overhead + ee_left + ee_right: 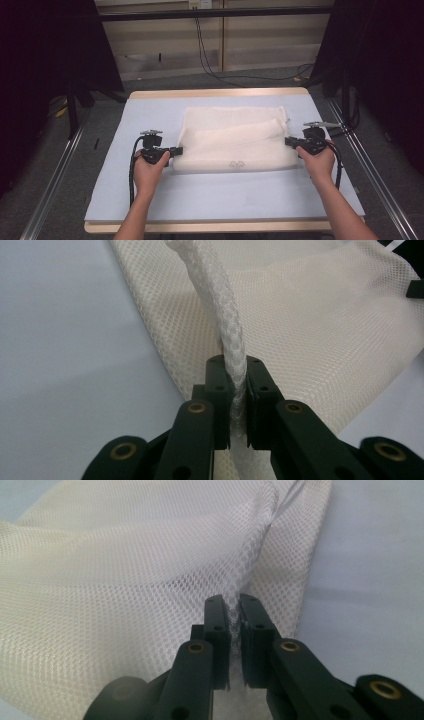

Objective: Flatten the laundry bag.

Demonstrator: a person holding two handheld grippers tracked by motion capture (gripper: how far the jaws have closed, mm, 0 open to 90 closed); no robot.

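1. A white mesh bag (pixel 235 140) is laid on the pale blue sheet (pixel 150 195) covering the tabletop (pixel 215 93), near its middle
2. The bag's left edge is pinched by the left claw (pixel 177 150); in the left gripper view the jaws are pressed together on a rolled fold of mesh (pixel 227 330)
3. The bag's right edge is pinched by the right claw (pixel 288 141); in the right gripper view a thin gather of mesh (pixel 245 580) is clamped between the jaws
4. The near half of the bag is raised in a fold between the two claws
5. Each claw is held by a hand (pixel 150 172) coming in from the near edge
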